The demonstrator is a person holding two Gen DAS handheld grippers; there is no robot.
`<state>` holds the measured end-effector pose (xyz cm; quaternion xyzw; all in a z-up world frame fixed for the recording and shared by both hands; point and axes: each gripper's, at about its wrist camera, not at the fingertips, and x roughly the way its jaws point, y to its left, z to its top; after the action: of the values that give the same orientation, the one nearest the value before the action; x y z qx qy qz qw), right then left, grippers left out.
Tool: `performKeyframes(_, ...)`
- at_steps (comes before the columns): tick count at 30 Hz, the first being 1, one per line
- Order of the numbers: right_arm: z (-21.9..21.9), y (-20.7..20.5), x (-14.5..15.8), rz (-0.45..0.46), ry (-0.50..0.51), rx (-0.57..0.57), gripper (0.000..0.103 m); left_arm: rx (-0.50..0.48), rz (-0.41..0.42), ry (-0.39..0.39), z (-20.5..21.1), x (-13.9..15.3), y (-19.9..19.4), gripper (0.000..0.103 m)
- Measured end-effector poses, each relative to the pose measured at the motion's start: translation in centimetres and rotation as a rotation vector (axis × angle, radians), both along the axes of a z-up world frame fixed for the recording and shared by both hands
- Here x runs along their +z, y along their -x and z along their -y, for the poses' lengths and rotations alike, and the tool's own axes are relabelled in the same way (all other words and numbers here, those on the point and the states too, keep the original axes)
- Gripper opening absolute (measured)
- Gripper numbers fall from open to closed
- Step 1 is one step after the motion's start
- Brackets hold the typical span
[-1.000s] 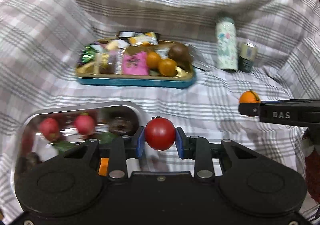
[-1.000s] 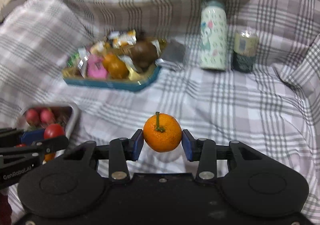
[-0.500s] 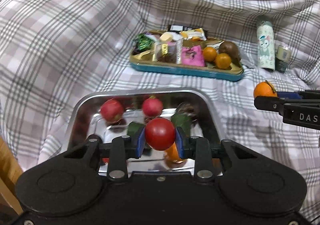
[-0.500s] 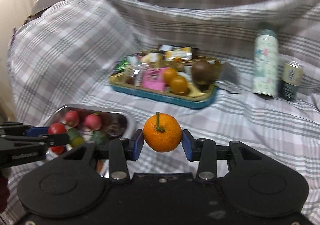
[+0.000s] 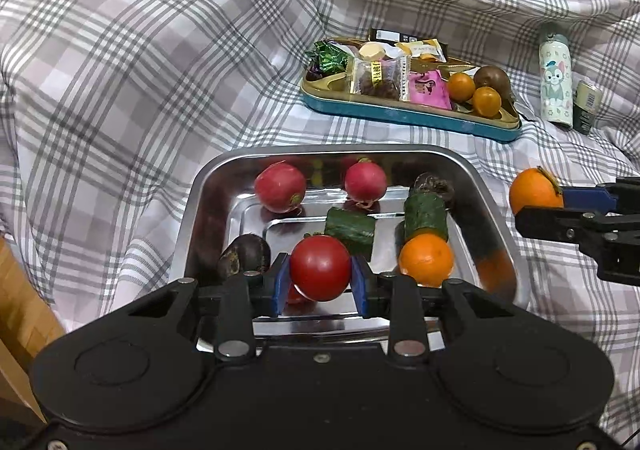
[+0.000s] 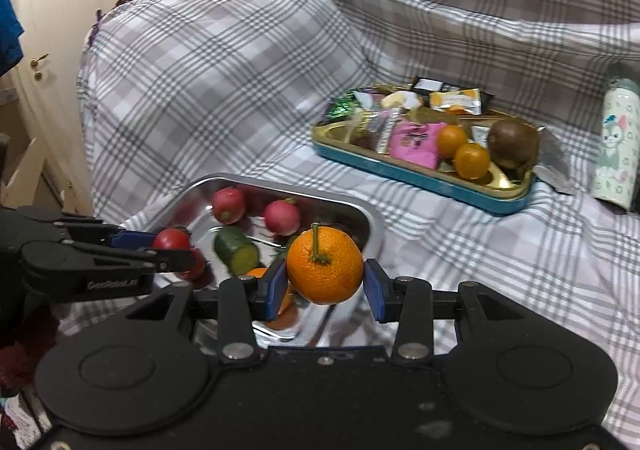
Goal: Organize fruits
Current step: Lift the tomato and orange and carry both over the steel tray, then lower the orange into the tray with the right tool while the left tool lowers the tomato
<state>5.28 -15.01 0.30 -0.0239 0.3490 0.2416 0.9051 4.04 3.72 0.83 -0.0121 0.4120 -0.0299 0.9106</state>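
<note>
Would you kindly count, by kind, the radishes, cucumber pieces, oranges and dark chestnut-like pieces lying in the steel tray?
Radishes: 2
Cucumber pieces: 2
Oranges: 1
Dark chestnut-like pieces: 2
Total: 7

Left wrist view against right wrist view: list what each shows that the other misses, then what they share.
Only the left wrist view: a small can beside the printed bottle, and a dark chestnut-like thing in the steel tray.

Only the right wrist view: a cream door at far left.

Both: the left gripper shut on a tomato, the right gripper shut on an orange, radishes, cucumber pieces, and the teal snack tray.
</note>
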Motion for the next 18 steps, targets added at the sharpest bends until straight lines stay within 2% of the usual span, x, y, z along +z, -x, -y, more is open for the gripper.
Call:
performKeyframes(4, -0.6, 0.4, -0.2, 0.008, -0.008, 0.013, 0.043, -0.002, -0.008, 0.05, -1.0, -0.7, 0.0, 0.04)
performKeyframes(8, -1.1, 0.4, -0.8, 0.001, -0.003, 0.017, 0.043, 0.048, -0.002, 0.087, -1.6, -0.9, -0.1, 0.04)
performKeyframes(18, -1.9, 0.4, -1.5, 0.0, 0.041, 0.012, 0.043, 0.077, 0.002, 0.07, -1.5, -1.0, -0.2, 0.04)
